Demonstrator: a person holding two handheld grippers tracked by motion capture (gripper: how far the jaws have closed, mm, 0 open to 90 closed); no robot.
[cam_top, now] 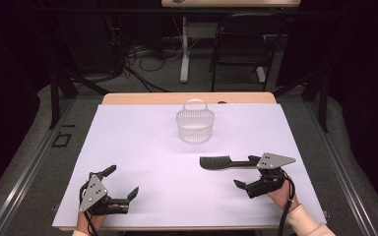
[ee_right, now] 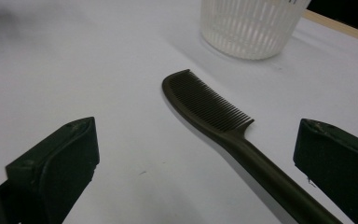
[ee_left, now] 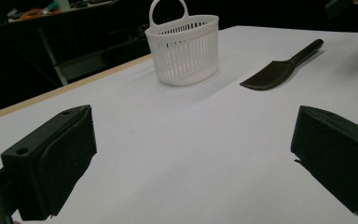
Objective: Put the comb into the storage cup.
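The dark comb (cam_top: 220, 162) lies flat on the white table (cam_top: 142, 147), toward its right side and nearer the front edge than the back. Its long axis runs left to right, toothed end pointing toward the table's middle, handle toward the right gripper (cam_top: 248, 173). That gripper stands wide open with its 2 jaws straddling the handle, so it is plainly the nearer one. The left gripper (cam_top: 122, 181), also wide open and holding nothing, sits by the front-left corner, well apart. The white basket (cam_top: 195, 125) stands beyond, near the back edge.
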